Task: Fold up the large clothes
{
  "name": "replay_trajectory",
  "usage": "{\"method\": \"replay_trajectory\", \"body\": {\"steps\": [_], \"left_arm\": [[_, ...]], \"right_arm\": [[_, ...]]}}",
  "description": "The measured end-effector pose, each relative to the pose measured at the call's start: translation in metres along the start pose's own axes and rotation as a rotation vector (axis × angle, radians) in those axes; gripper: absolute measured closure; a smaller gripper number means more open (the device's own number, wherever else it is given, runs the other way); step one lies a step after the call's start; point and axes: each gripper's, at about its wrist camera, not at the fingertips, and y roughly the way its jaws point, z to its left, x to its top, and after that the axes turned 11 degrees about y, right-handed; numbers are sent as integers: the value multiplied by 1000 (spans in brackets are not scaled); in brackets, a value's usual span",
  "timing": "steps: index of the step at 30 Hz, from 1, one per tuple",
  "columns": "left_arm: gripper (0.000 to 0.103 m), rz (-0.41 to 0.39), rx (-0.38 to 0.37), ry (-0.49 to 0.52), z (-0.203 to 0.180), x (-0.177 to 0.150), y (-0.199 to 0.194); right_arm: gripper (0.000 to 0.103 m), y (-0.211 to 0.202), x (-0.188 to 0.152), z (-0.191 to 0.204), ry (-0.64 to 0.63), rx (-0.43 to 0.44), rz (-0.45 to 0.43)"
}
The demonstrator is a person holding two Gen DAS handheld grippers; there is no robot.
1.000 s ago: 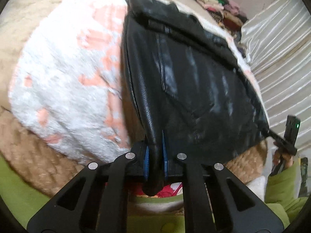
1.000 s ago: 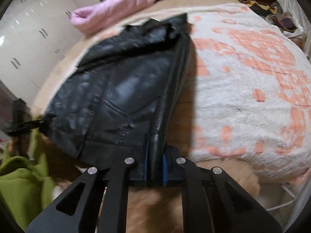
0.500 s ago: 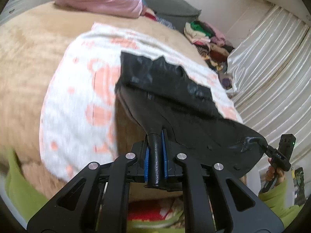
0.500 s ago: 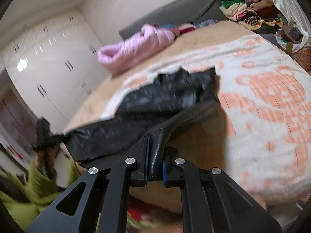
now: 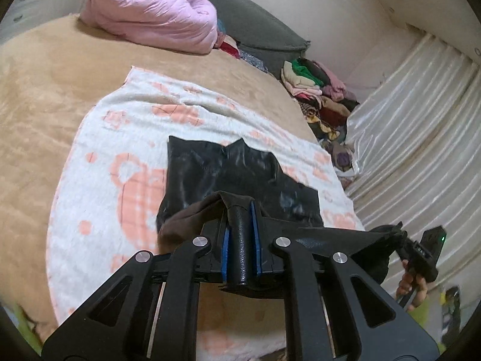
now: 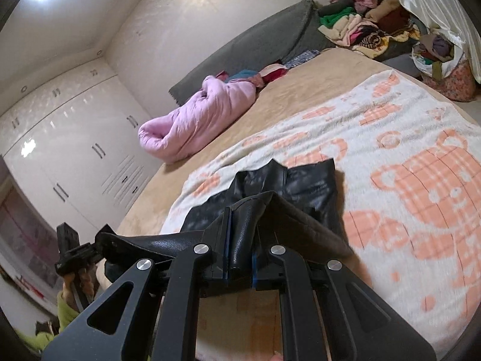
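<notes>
Left tool: clamped on black leather jacket hem.
Right tool: clamped on the other corner.
Ahead: patterned blanket.

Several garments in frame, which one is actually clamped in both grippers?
The black leather jacket on the white-and-orange blanket. Left gripper and right gripper each pinch its near edge. The pink puffer and the clothes pile lie untouched.

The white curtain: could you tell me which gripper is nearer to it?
Right. The right gripper holds the black jacket beside the curtain; the left gripper grips it farther away, over the bed.
</notes>
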Motion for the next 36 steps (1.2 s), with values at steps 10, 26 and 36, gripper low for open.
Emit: {"method": "replay_trajectory", "body": {"steps": [10, 26, 36], "left_arm": [[95, 34, 40, -29, 12, 44, 56], [94, 118, 100, -76, 50, 56, 124], [91, 136, 116, -85, 64, 53, 153]], "right_arm": [[94, 63, 46, -20, 90, -22, 29], [89, 134, 72, -56, 163, -120, 79], [85, 160, 72, -77, 181, -161, 91]]}}
